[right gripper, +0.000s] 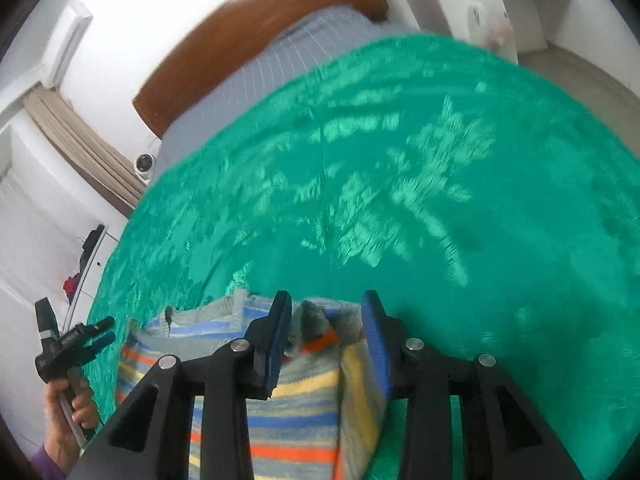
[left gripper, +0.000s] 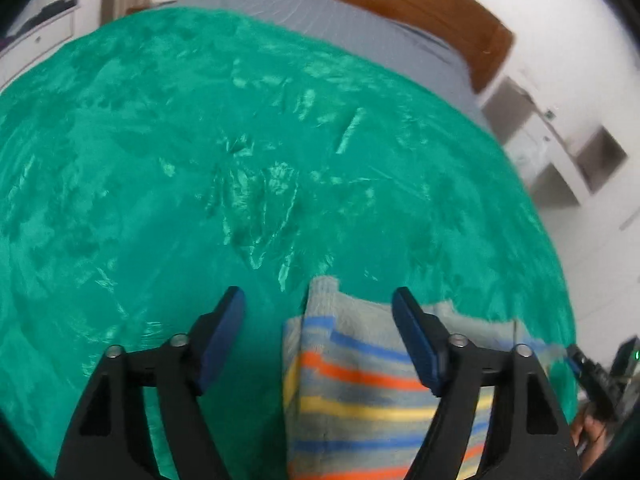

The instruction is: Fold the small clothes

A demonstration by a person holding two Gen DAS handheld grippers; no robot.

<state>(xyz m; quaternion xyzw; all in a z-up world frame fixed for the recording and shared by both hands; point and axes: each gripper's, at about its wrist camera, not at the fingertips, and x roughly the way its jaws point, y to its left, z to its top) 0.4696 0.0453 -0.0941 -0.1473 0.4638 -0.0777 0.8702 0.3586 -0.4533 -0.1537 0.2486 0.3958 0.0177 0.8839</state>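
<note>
I have the striped knit garment [left gripper: 360,392] lying on the green blanket [left gripper: 200,160] at the near edge of the bed, so there is flat room beyond it for folding. My left gripper [left gripper: 318,300] hangs above its left edge with the jaws spread wide and nothing in them, ready to pin or pick that side. My right gripper [right gripper: 326,304] is partly open, astride a raised bunch of the knit; whether the pads truly pinch it I cannot tell
</note>
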